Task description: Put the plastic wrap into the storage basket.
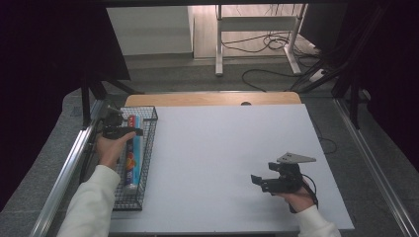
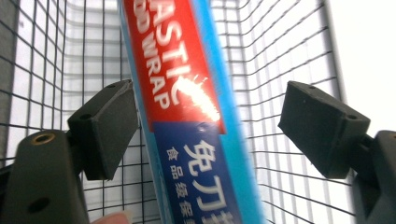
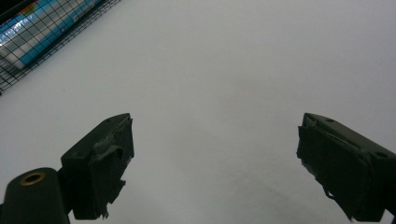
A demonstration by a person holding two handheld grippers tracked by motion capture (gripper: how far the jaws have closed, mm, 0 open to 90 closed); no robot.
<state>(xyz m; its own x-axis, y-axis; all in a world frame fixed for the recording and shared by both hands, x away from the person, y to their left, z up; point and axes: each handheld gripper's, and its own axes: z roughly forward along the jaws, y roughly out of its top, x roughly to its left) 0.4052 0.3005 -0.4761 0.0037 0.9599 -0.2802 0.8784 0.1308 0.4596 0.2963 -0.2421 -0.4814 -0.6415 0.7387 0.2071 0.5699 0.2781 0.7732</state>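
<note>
My left gripper [image 2: 205,135] shows matt black plastic jaws on either side of a glossy printed cardboard plastic-wrap box [image 2: 187,116], glare streaking its red label. Thin dark metal wire forms the basket [image 1: 148,148]. The white table sheet [image 1: 222,163] looks smooth and matt, bare wood [image 1: 207,98] at its far edge. My right gripper [image 3: 212,163] carries scuffed, rough-edged pads [image 3: 112,154].

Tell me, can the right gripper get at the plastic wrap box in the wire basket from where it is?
Probably yes. The right gripper stands open over bare white table, nothing lying between it and the wire basket. The plastic wrap box lies in the open-topped basket, though the left gripper straddles it there.
</note>
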